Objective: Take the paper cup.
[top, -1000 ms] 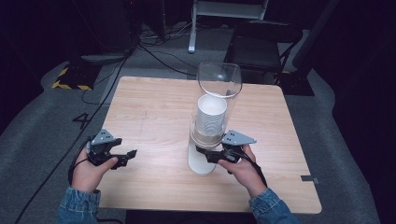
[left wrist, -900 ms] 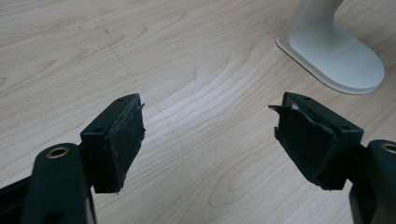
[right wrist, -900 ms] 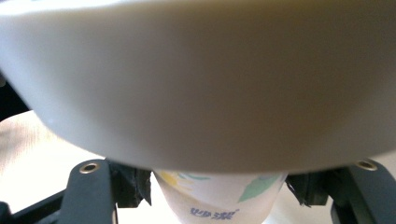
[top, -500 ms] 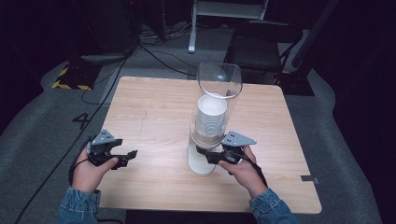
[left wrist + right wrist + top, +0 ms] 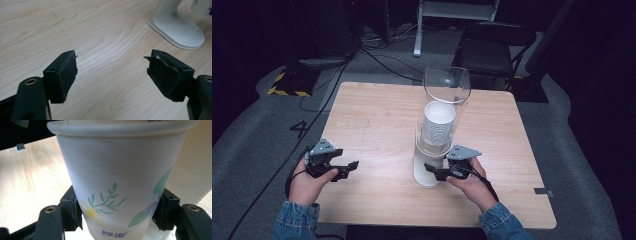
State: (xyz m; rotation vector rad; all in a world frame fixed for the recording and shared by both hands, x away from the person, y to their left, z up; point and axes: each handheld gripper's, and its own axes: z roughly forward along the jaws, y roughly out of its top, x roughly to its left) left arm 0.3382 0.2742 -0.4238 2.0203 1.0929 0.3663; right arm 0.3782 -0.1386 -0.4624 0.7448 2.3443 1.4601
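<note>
A cup dispenser stands mid-table: a clear tube [image 5: 447,85] over a stack of white paper cups [image 5: 438,122] on a white stand [image 5: 424,176]. My right gripper [image 5: 436,173] is at the foot of the stack, shut on the lowest paper cup [image 5: 117,177], which has a leaf and flower print. In the right gripper view both pads [image 5: 75,211] press the cup's sides, with the right gripper [image 5: 118,212] around its lower part. My left gripper [image 5: 350,167] hovers open over bare wood at the front left. In the left gripper view the left gripper [image 5: 112,72] holds nothing, and the stand's base [image 5: 180,32] lies beyond it.
The wooden table [image 5: 377,115] has bare room to the left and behind the dispenser. A chair [image 5: 492,45] and cables [image 5: 377,55] are on the grey floor beyond the far edge. A small tape mark [image 5: 541,191] sits near the right front corner.
</note>
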